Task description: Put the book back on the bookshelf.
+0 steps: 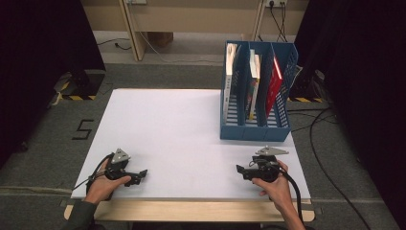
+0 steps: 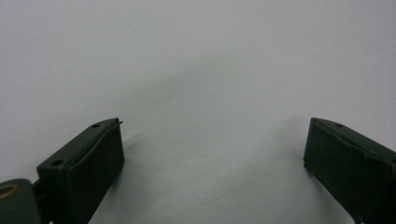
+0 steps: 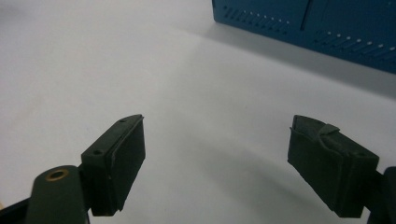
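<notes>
White tabletop bears both hands, left tool and right tool gaping.

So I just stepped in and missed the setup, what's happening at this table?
A person sits at a white table with a gripper in each hand, both resting near the front edge. The left gripper and the right gripper have their jaws open and hold nothing. At the far right of the table stands a blue file rack with three compartments, each holding an upright book, the rightmost one a red book. Nothing is being handled yet.
</notes>
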The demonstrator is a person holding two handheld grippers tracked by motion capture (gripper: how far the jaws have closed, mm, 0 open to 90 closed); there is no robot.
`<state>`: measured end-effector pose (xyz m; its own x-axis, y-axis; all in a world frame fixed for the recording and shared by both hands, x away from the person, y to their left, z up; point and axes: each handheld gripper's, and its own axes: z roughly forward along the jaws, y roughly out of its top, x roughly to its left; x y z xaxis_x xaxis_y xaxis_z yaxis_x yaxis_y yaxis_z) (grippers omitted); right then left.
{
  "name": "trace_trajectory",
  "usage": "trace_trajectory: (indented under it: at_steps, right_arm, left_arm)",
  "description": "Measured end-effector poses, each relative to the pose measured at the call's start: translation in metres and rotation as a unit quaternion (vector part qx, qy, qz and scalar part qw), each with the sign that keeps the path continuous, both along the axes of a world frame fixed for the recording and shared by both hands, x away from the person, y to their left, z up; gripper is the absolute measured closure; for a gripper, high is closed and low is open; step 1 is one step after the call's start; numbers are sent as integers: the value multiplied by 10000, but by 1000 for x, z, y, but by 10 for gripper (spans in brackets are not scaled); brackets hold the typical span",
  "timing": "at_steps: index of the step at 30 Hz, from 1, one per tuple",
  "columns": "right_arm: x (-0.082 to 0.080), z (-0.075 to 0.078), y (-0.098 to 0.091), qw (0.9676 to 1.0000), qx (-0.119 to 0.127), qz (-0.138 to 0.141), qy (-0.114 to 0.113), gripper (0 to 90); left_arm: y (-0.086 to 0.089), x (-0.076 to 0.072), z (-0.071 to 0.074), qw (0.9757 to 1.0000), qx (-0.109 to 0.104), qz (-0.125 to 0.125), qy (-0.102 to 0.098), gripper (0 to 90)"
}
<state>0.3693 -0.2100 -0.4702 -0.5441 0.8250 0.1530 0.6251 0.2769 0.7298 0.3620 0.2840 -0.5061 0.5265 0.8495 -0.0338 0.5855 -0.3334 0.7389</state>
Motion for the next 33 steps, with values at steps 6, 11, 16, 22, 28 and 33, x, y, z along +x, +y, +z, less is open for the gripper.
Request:
trace_trajectory:
  at_steps: [6,11,16,22,28,33]
  right_arm:
    - [-6,-9,-3,9998,-120,23,146,182]
    - [-10,-16,-3,9991,-338,61,231,172]
    - [-14,-19,-2,9981,-574,183,100,165]
    - [-20,-24,2,9955,-876,302,-203,148]
    - [-22,-26,1,9958,-813,302,-291,148]
    - [-22,-27,0,9959,-784,299,-326,148]
  left_arm:
    - [0,0,0,10000,-3,1,-1,43]
    - [0,0,0,10000,-5,0,0,43]
    - [0,0,0,10000,-1,-1,-1,43]
    - [0,0,0,10000,-2,-1,-1,43]
    - [0,0,0,10000,2,-2,-1,42]
    - [0,0,0,10000,0,-2,-1,42]
